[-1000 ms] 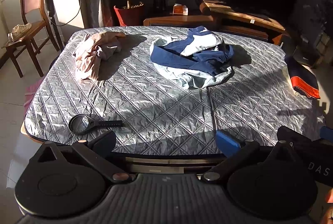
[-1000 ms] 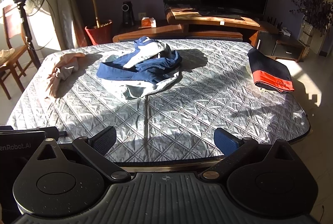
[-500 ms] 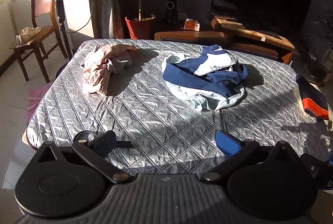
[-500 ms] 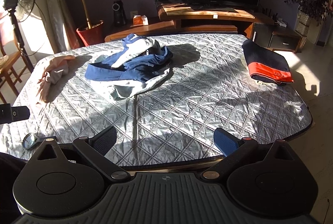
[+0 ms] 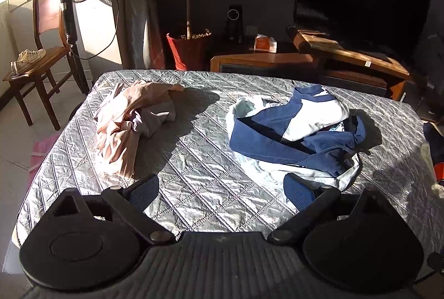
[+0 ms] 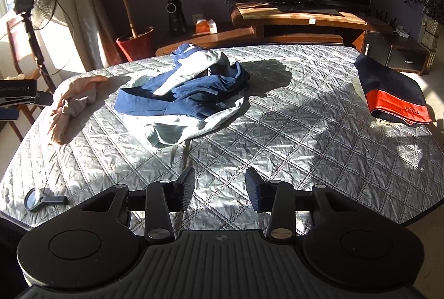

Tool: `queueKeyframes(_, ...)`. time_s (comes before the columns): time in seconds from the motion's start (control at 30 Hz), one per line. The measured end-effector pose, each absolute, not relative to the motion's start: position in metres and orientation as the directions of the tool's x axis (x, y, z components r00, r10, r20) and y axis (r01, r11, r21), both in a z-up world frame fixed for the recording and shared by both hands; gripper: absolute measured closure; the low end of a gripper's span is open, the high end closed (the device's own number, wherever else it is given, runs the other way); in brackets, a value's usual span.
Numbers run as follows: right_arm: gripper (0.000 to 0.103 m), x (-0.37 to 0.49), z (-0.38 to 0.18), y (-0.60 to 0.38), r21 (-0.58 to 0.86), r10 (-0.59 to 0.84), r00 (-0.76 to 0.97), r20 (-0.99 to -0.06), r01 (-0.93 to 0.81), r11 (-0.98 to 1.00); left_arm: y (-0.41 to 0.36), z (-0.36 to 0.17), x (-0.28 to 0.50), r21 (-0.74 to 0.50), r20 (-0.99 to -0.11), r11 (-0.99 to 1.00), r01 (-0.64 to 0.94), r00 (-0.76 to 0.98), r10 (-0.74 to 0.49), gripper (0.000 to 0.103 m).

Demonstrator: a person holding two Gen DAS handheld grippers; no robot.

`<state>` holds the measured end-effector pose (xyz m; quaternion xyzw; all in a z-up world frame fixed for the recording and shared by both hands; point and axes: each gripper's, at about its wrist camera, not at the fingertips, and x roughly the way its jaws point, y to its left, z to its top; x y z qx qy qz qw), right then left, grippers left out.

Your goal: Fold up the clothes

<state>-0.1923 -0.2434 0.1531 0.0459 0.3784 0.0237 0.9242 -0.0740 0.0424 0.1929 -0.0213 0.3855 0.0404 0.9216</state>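
Silver-grey diamond quilting covers the worktop (image 6: pixel 291 127). On it lie a navy and pale grey-white garment (image 6: pixel 183 93), a peach-pink one (image 5: pixel 130 124), and a folded black piece with an orange-red band (image 6: pixel 394 93). The plant pot (image 5: pixel 188 49) is red.

Right gripper (image 6: pixel 220 189) jaws, spread wide earlier, are now drawn halfway in and closing, with nothing between them. Left gripper (image 5: pixel 220 192) jaws are closing slightly, also empty. Both views have been carried forward over the quilted table (image 6: pixel 305 118); the blue-and-white garment (image 5: pixel 291 132) is now seen nearer.
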Motion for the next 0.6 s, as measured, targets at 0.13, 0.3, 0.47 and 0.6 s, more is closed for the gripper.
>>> queueKeyframes(0.13, 0.048, -0.144, 0.143, -0.227, 0.047, 0.133, 0.753, -0.644, -0.135, 0.990, 0.047, 0.177, -0.028, 0.018, -0.697, 0.997, -0.081, 0.714, 0.071, 0.019)
queueKeyframes(0.3, 0.036, -0.077, 0.129, -0.195, -0.009, 0.217, 0.769, -0.602, -0.279, 0.960, 0.061, 0.149, 0.018, -0.003, -0.704, 0.993, -0.117, 0.705, 0.081, 0.031)
queueKeyframes(0.47, 0.036, -0.016, 0.099, -0.154, -0.144, 0.256, 0.740, -0.621, -0.429, 0.892, 0.083, 0.123, 0.041, -0.160, -0.751, 0.971, -0.177, 0.660, -0.003, 0.043)
queueKeyframes(0.6, 0.037, 0.020, 0.068, -0.129, -0.176, 0.265, 0.690, -0.674, -0.498, 0.849, 0.086, 0.118, 0.044, -0.064, -0.743, 0.973, -0.220, 0.662, 0.101, 0.039)
